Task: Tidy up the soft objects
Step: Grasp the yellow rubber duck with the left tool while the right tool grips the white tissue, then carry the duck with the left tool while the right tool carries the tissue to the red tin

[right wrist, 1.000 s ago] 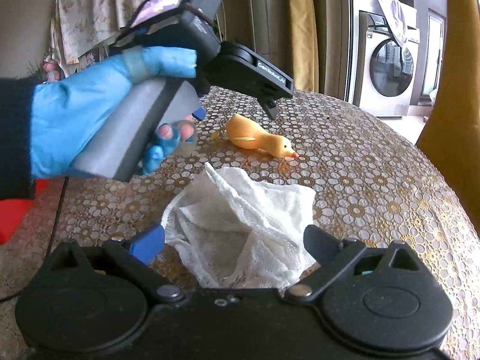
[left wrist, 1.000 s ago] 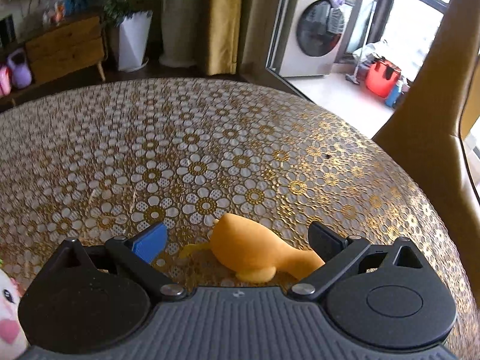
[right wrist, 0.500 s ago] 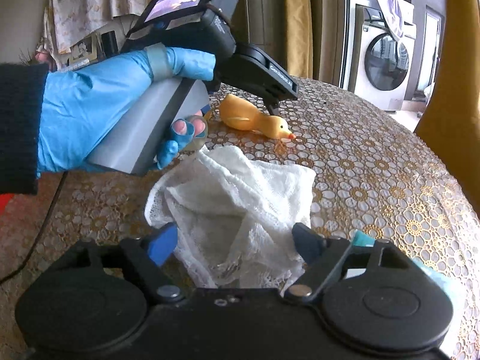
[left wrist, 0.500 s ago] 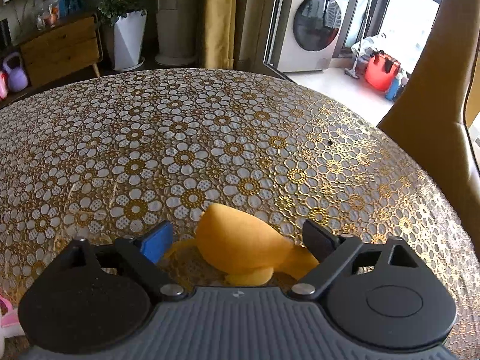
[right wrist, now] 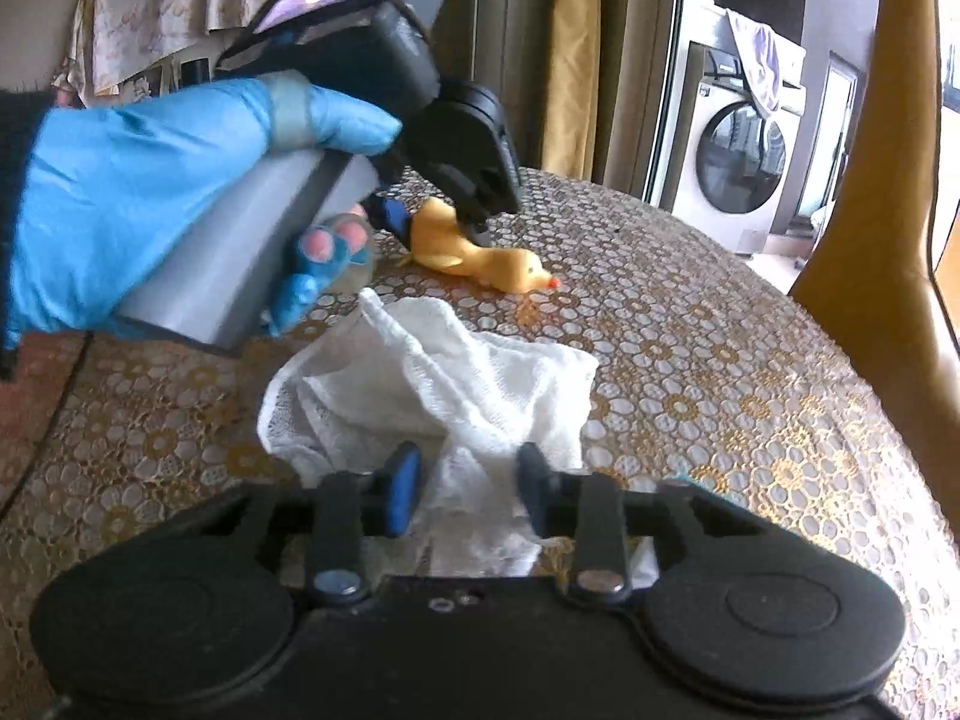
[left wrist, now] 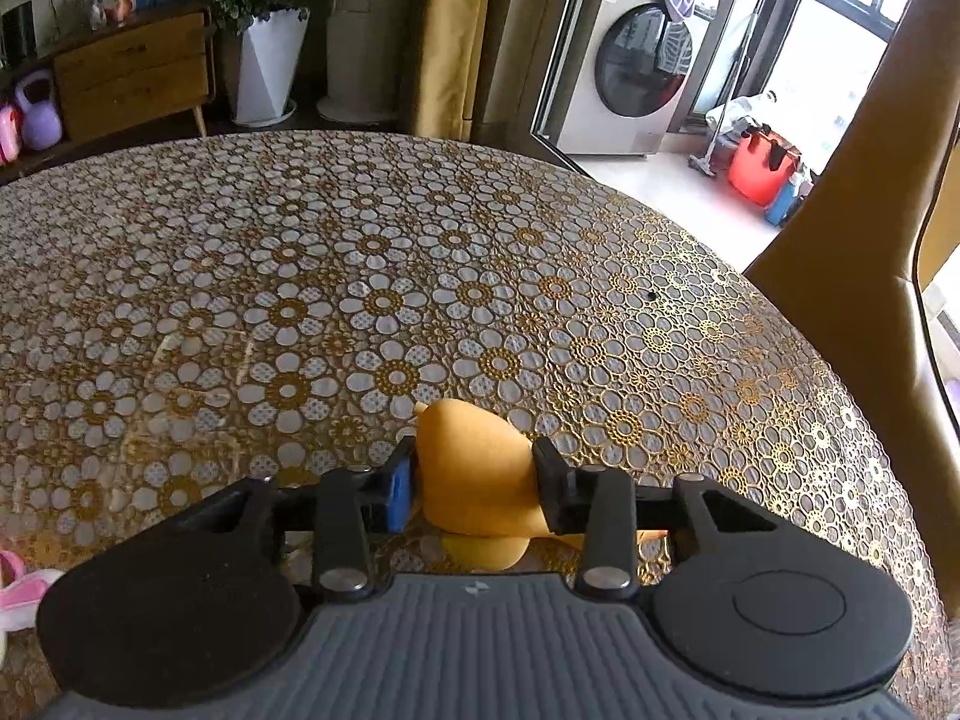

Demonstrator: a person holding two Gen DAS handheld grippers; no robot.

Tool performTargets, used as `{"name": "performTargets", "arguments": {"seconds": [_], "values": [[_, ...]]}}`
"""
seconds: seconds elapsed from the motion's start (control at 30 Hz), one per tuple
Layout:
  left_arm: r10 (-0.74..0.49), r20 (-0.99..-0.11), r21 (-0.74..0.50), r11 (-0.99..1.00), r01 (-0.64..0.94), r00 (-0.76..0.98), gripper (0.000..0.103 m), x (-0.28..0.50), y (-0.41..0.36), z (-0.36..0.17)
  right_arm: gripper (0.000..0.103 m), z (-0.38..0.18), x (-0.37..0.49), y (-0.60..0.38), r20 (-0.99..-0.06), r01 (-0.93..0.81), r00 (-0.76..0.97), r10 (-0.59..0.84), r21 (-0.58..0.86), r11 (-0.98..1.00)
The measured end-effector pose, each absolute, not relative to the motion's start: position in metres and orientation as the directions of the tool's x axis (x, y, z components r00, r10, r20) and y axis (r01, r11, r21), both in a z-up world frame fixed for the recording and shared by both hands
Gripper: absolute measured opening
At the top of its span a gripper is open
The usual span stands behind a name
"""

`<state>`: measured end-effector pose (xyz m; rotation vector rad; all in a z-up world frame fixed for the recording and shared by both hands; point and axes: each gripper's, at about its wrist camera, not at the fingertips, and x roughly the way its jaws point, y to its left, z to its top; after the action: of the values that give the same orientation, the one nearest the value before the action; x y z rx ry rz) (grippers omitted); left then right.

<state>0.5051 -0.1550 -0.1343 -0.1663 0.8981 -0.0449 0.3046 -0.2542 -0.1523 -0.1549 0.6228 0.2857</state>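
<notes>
So the left wrist view only gives you the fat back end of the yellow rubber duck [left wrist: 474,468], squeezed between the left gripper [left wrist: 474,483] pads, jaws closing in on its body. You can't see the head from there at all. The right wrist view fills that in: the duck [right wrist: 480,252] lies on its side on the tabletop [right wrist: 720,360], head and little red beak pointing right, with the left gripper [right wrist: 441,222] coming down on its tail half from the upper left, held by a hand in a blue glove [right wrist: 150,204].

The right view also has the white gauzy cloth [right wrist: 432,384], crumpled in a heap nearer the camera than the duck, and it never shows up in the left view. The right gripper [right wrist: 468,492] has its jaws closing on a bunched fold of that cloth, fabric clearly pinched between the pads.

No bins or baskets in either view, so nothing is sitting inside anything.

Around it: floral gold-and-white tablecloth [left wrist: 420,276], a tan chair back [left wrist: 870,240] at the right edge, a washing machine [left wrist: 636,78] far back, a white planter [left wrist: 264,66] and a wooden cabinet [left wrist: 132,72] far left. A bit of pink plush [left wrist: 24,585] peeks in at the near left edge of the left view.
</notes>
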Motion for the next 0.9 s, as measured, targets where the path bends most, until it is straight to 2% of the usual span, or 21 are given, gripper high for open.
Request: {"name": "performTargets", "arguments": {"seconds": [0.07, 0.17, 0.67, 0.9], "values": [[-0.098, -0.776, -0.152, 0.988, -0.035, 0.623, 0.037, 0.502, -0.152, -0.13, 0.011, -0.151, 0.306, -0.256, -0.59, -0.299, 0.779, 0.21, -0.055, 0.953], [-0.1, -0.776, -0.162, 0.986, -0.043, 0.623, 0.037, 0.493, -0.143, -0.124, 0.007, -0.147, 0.305, -0.264, -0.58, -0.287, 0.778, 0.241, 0.012, 0.958], [-0.191, -0.724, -0.238, 0.971, 0.019, 0.663, 0.037, 0.412, -0.091, -0.049, 0.006, -0.082, 0.254, -0.267, -0.463, -0.305, 0.819, 0.339, 0.15, 0.941], [-0.194, -0.697, -0.239, 0.971, 0.032, 0.69, 0.037, 0.36, -0.054, -0.011, 0.006, -0.039, 0.219, -0.255, -0.408, -0.351, 0.831, 0.377, 0.142, 0.926]]}}
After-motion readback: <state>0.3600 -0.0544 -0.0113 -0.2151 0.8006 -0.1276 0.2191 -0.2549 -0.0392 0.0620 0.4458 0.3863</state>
